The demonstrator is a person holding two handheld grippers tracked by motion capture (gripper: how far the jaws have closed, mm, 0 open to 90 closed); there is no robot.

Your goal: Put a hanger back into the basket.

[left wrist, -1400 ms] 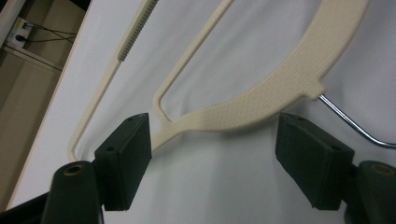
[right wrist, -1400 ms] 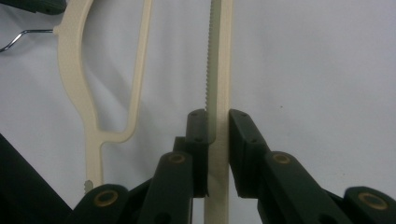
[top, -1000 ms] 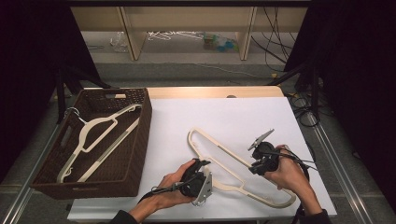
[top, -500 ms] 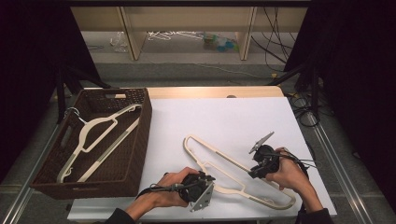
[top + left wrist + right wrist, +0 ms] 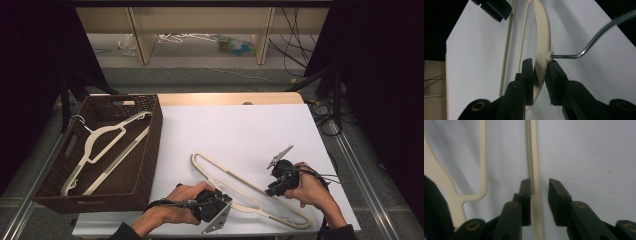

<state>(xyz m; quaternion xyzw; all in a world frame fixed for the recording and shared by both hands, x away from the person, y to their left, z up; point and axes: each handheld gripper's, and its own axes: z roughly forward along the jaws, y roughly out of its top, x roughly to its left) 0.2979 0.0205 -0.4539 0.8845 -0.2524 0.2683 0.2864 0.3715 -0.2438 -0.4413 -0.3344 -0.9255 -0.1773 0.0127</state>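
Observation:
A cream plastic hanger [image 5: 227, 171] lies slantwise on the white table [image 5: 240, 125] near its front edge. My left gripper [image 5: 222, 200] has just been closing and is now shut on the hanger's neck [image 5: 541, 37], both pads pressing beside the root of the metal hook [image 5: 566, 57]. My right gripper [image 5: 273, 189] has just been opening. Its jaws straddle the hanger's ridged bar [image 5: 534, 150] in the right gripper view [image 5: 540, 181]; the bar touches the left pad, with a gap at the right pad.
A dark woven basket [image 5: 156, 130] stands at the table's left and holds another cream hanger [image 5: 107, 132]. Cables run along the floor to the right of the table. Shelving stands behind the table.
The hanger's far end has swung toward the near left. My left hand has shifted toward the front edge, onto the hanger's neck. The right hand has sunk slightly.

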